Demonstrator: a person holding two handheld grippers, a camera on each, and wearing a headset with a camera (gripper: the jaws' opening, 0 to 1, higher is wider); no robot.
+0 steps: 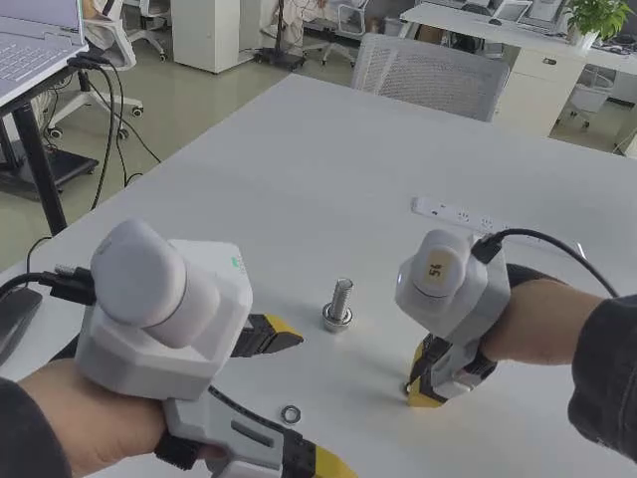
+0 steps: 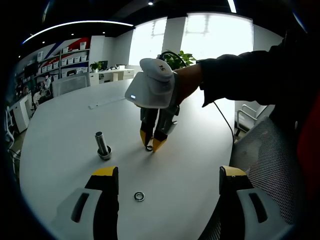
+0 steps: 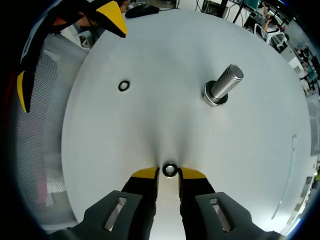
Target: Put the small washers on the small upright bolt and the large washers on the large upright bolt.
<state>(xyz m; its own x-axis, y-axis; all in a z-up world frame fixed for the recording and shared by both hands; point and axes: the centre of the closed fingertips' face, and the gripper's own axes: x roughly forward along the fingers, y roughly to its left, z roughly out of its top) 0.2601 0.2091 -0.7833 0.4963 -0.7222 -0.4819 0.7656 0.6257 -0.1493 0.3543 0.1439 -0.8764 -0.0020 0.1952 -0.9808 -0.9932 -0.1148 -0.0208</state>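
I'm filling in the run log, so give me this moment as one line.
right gripper: tips flank washer on table, grip unclear | left gripper: open, empty | spare washer: loose | bolt: upright

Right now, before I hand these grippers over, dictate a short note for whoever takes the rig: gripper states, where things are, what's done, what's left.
Left gripper: open, empty; a loose washer lies on the table between its jaws.
Right gripper: tips down at the table, jaws close on either side of a second washer; grip unconfirmed.
Upright bolt stands between the grippers, with a ring at its base; washer or bolt head, I cannot tell.
Done: nothing certain.
Left: both washers to go on.
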